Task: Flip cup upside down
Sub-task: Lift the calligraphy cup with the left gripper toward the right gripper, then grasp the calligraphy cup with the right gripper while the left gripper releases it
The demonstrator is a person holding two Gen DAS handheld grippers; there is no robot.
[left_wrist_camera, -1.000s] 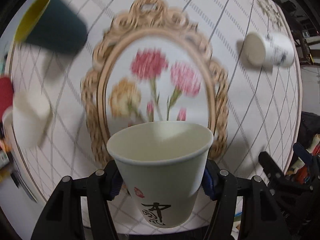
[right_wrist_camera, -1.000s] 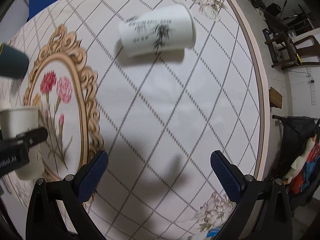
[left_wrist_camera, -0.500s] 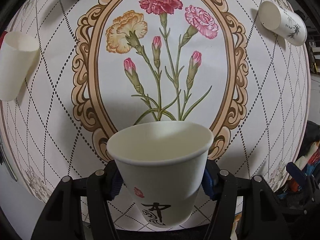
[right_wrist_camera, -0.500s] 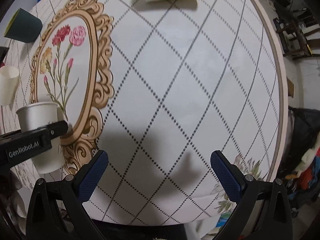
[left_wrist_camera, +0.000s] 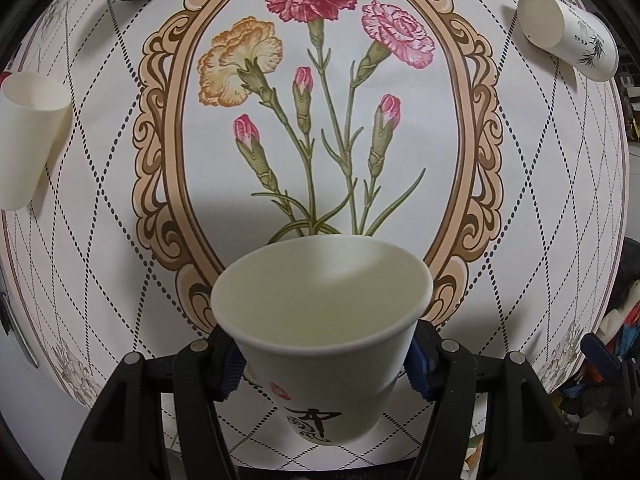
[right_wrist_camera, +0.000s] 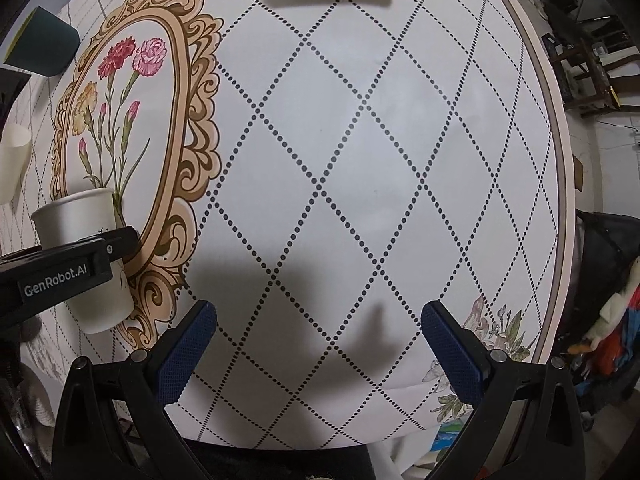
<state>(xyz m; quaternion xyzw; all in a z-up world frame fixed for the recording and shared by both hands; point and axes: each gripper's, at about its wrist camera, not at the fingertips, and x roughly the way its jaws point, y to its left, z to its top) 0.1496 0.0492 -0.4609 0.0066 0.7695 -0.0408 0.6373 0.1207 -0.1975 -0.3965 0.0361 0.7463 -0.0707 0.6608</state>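
Note:
My left gripper [left_wrist_camera: 324, 364] is shut on a white paper cup [left_wrist_camera: 320, 320] with black calligraphy and a red mark. It holds the cup upright, mouth up, above the near edge of the table. The cup is empty. In the right wrist view the same cup [right_wrist_camera: 86, 232] shows at the left, clamped by the left gripper's black finger [right_wrist_camera: 72, 264]. My right gripper [right_wrist_camera: 318, 344] is open and empty over the diamond-patterned tablecloth [right_wrist_camera: 360, 160].
A white cup with a bamboo print [left_wrist_camera: 568, 36] lies on its side at the far right. A plain cream cup [left_wrist_camera: 28, 136] lies at the left. A dark green cup [right_wrist_camera: 40, 44] lies at the far left. Chairs and clutter stand beyond the table's right edge [right_wrist_camera: 560, 160].
Both grippers have risen and pulled back, so more of the table shows. The left gripper keeps its hold on the cup, still mouth up. The right gripper stays open.

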